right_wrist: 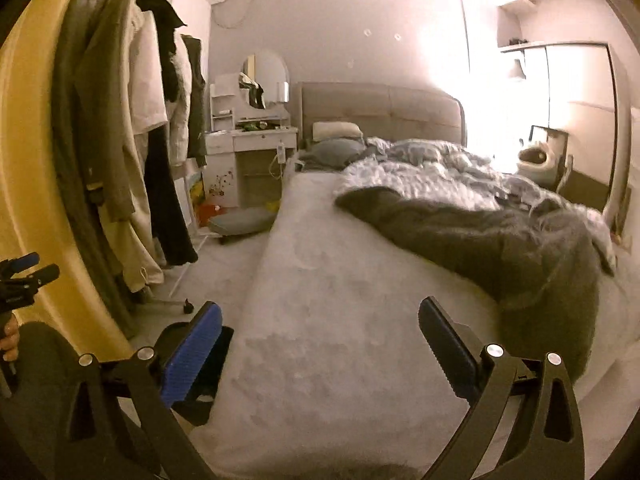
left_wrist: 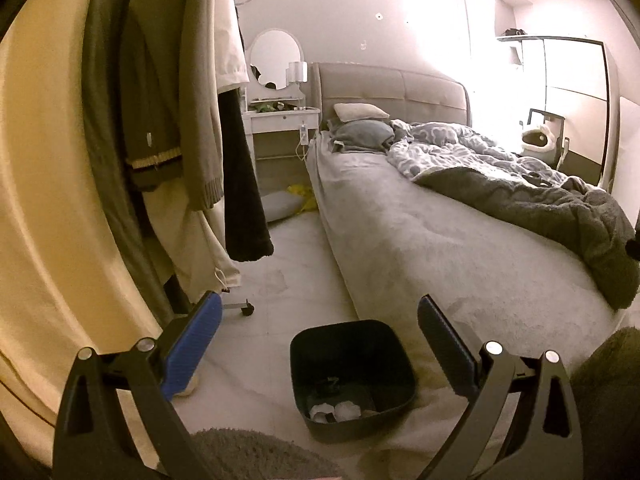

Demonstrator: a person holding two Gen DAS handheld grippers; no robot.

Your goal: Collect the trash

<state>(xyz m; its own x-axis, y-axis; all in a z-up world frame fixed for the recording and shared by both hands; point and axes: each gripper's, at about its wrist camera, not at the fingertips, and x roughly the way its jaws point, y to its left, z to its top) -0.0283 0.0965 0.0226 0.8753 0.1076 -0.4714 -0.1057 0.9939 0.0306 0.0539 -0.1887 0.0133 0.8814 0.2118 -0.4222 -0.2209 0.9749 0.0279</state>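
Nearest the lens, the left tongs point(left_wrist: 320, 332) stand wide with nothing between their blue ribbed pads, hanging above the dark square plastic trash bin point(left_wrist: 352, 380). The bin sits upright on the pale tiled floor point(left_wrist: 280, 280), its open mouth facing up, touching or just beside the near corner of the bed point(left_wrist: 420, 240); its sides run roughly parallel with the bed's edge. Crumpled white paper wads point(left_wrist: 340, 410) lie at its bottom with some darker scraps.

The right tongs point(right_wrist: 320, 332) are also spread wide and empty, over the bed's grey fleece cover point(right_wrist: 340, 300), with the bin's dark rim partly hidden behind their left pad.

On the far side of the bed from the bin lies a rumpled dark grey blanket point(left_wrist: 540, 208) over a patterned grey-white duvet point(left_wrist: 448, 144). Left of the bed, a wheeled rack of hanging coats point(left_wrist: 172, 120) crowds the narrow floor strip. Beyond the bed's head stands a white dressing worktop with an oval mirror point(left_wrist: 276, 56); a grey cushion point(right_wrist: 240, 220) lies on the floor below it.
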